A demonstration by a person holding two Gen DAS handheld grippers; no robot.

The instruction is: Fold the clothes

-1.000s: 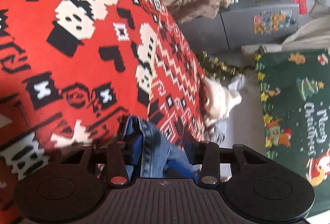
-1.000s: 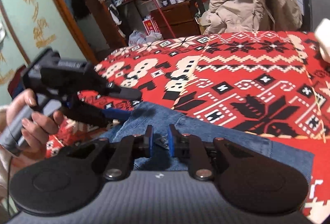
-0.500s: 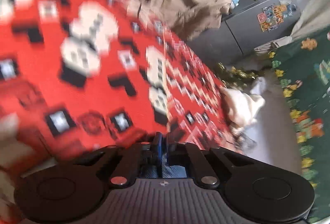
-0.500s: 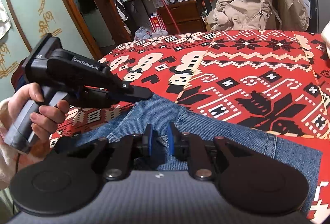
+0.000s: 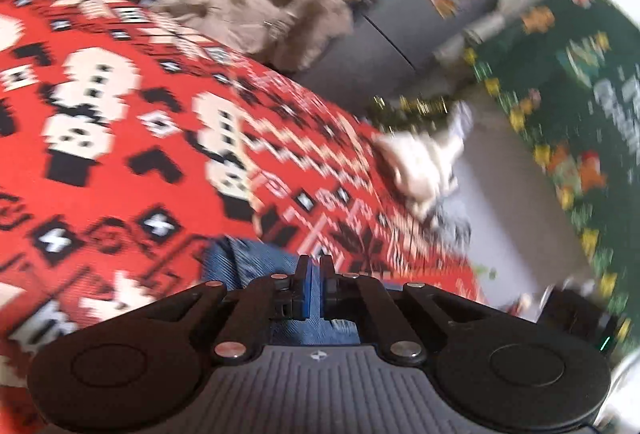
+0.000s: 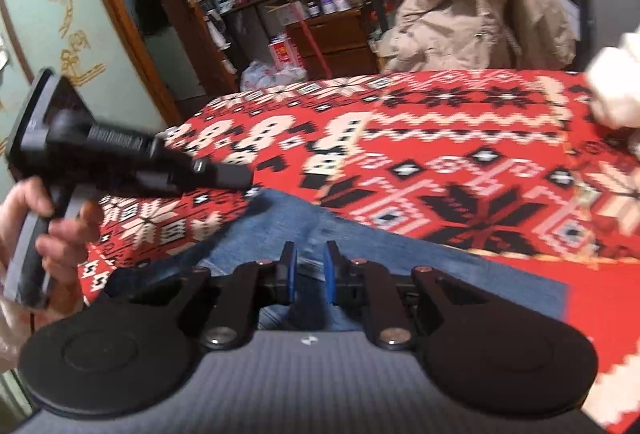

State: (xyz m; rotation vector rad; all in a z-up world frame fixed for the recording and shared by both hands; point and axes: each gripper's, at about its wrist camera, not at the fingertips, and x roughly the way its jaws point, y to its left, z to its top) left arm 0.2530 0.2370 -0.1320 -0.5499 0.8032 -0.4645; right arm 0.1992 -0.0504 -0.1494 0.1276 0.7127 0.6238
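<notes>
Both grippers are pinching the jeans (image 6: 360, 242) near one end, starting a fold lift. Left gripper (image 5: 314, 270) is clamped tight on denim; right gripper (image 6: 308, 266) is gripping a thicker bunch. Jeans are lying on the red patterned blanket (image 6: 460, 138), long axis running toward the right in the right wrist view. Next move, likely: carrying the held end over evenly.

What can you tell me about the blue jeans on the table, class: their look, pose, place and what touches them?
The jeans are blue denim, lying partly flat on the red patterned tablecloth near its front edge. The left gripper is shut on a raised fold; the right gripper pinches another bunch of the cloth. Much is hidden behind the grippers.
</notes>
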